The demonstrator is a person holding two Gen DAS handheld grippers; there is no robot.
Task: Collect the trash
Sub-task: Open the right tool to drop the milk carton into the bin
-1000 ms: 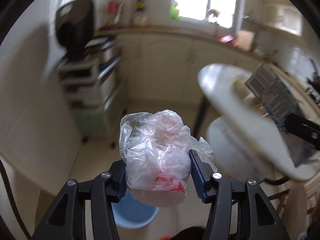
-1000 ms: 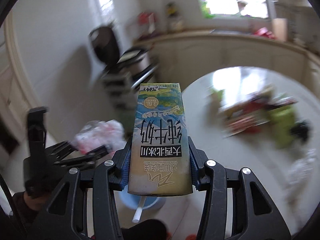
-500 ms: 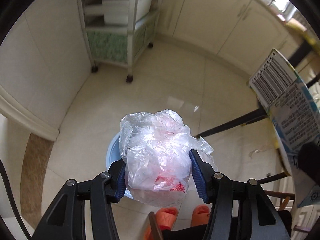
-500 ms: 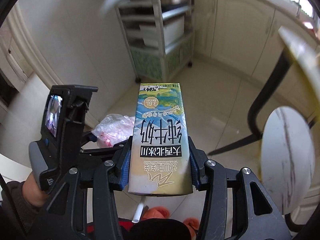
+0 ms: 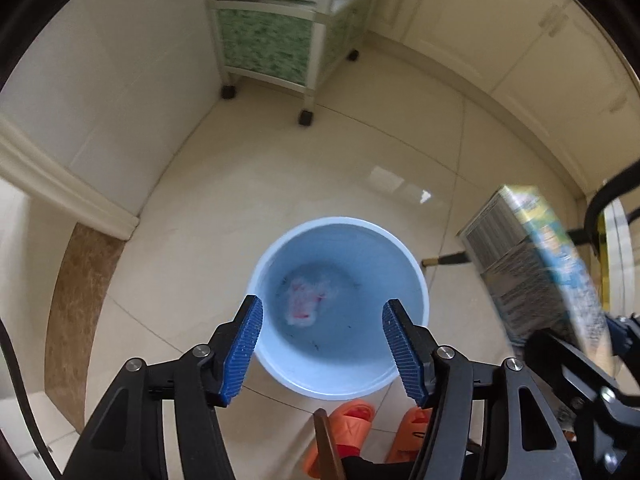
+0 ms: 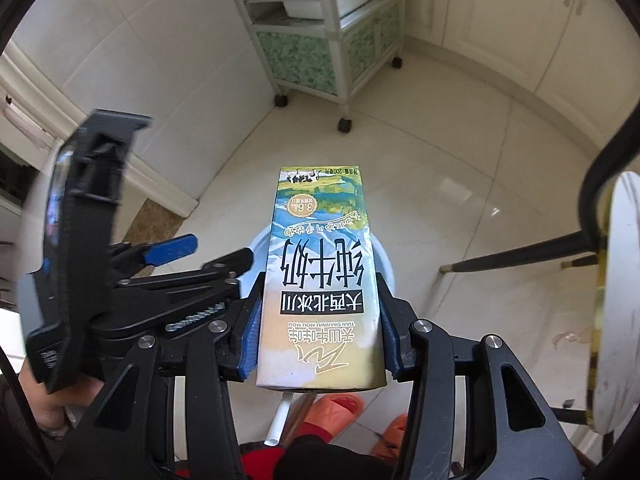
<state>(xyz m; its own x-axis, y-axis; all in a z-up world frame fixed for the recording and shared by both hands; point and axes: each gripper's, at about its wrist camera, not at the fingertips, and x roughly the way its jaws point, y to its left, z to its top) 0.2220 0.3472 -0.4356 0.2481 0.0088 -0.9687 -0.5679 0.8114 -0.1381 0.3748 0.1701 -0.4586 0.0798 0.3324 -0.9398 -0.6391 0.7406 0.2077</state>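
Domestic kitchen. Floor [image 5: 280, 168] laid in large glossy cream tiles; wall [image 5: 104, 80] behind and left of the left tool [image 5: 322, 344] tiled white with a moulded trim. Ahead of the tool, a white wheeled storage trolley [image 5: 276, 40] on black castors, with green-patterned panels and white bins on its shelves. To the right, a run of cream cabinet doors [image 5: 520, 52] at floor level. A pale blue waste bin [image 5: 404, 264] stands on the floor directly under the tool. Orange house slippers [image 5: 344, 432] worn by the person, below the tool, indicate a private home
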